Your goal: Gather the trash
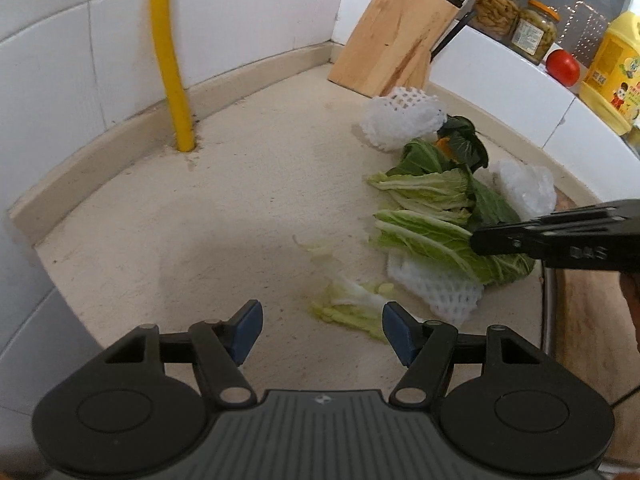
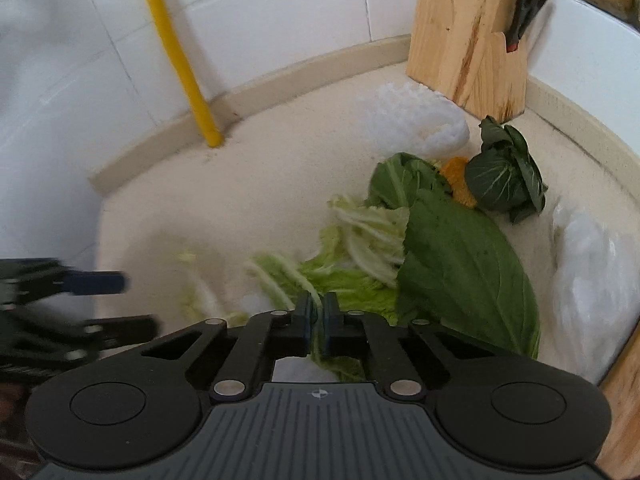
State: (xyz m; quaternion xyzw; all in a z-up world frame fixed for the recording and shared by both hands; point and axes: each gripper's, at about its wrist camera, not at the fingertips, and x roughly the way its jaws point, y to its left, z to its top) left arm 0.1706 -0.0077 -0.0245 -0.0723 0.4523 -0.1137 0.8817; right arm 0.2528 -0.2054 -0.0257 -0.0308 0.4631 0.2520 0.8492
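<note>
Standing at a pale, speckled stone counter in a tiled corner, a person holds a black two-finger gripper in each hand over a heap of kitchen scraps. The right gripper has its blue pads pressed together on the near edge of a pale green cabbage leaf, thin, ribbed and limp; the leaf's long axis runs from the pads away toward the far left. The left gripper hovers with its pads well apart and nothing between them; a smaller scrap of cabbage stalk, whitish and frilled, lies just beyond and slightly right of its gap, so this hand looks the nearer one for that piece. The rest of the heap sits to the right and farther back: a broad, smooth dark green leaf, a crumpled dark leaf bundle, a bit of orange peel, soft white foam fruit nets with an open mesh, and a crinkled clear plastic bag. Farther off stand a slanted wooden knife block and a yellow pipe rising from the counter against white tiles.
</note>
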